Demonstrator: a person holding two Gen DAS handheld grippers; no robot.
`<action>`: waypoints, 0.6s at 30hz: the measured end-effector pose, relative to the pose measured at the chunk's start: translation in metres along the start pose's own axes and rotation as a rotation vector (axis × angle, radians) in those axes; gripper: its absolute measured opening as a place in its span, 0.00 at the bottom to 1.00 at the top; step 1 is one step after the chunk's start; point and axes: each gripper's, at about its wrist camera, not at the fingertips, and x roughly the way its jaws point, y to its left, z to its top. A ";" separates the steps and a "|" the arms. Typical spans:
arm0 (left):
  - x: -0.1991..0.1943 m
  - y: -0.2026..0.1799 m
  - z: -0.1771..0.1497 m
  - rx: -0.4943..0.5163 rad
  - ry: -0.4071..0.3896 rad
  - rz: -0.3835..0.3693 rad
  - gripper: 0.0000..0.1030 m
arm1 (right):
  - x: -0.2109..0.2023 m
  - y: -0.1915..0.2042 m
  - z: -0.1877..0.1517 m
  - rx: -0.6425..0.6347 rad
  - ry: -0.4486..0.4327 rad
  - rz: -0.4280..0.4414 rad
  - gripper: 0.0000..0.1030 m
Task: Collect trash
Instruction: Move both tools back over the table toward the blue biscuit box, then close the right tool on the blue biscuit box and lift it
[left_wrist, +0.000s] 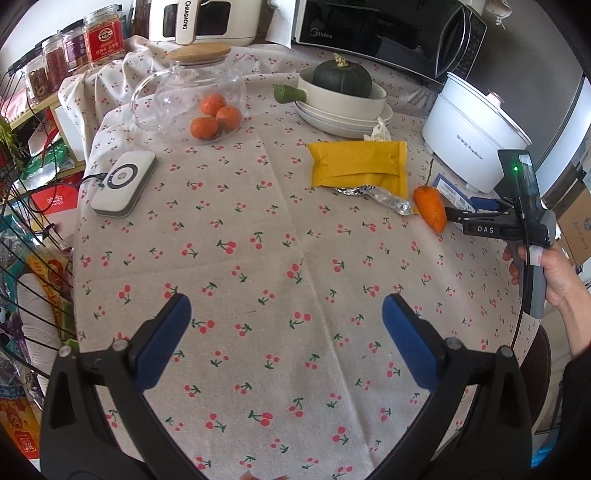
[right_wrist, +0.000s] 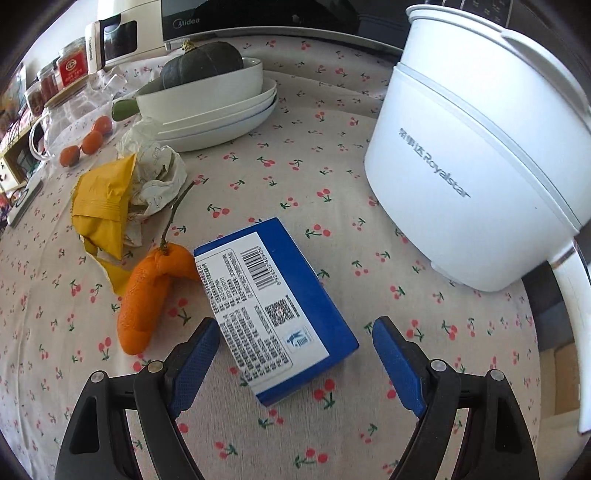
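Blue cardboard box (right_wrist: 275, 306), label side up, on the cherry-print tablecloth (right_wrist: 332, 155); right gripper (right_wrist: 295, 354) poised over its near end.

Item: box lies beside the white Royalstar cooker (right_wrist: 476, 177), well clear of its base, with an orange peel (right_wrist: 147, 295) touching the box's far-left edge. Long axis runs diagonally away from the right gripper toward the upper left of the right wrist view; the near end sits between the wide-spread fingers, pads not touching. Further from the cooker, past the peel: yellow wrapper (right_wrist: 103, 206), crumpled paper (right_wrist: 159, 177), foil scrap (left_wrist: 380, 197). Left gripper (left_wrist: 286, 332), also wide and empty, hangs over bare cloth, well apart. Right hand judged nearer; a straddle across the short width looks likely.
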 end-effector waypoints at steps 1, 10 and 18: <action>0.000 0.001 0.000 0.000 -0.001 0.009 1.00 | 0.001 0.000 0.001 0.000 -0.014 0.016 0.84; 0.011 -0.011 -0.002 0.014 0.030 -0.009 1.00 | 0.004 -0.002 0.001 0.050 -0.038 0.122 0.63; 0.008 -0.042 -0.001 0.117 0.011 -0.017 1.00 | -0.024 -0.006 -0.033 0.062 -0.022 0.111 0.59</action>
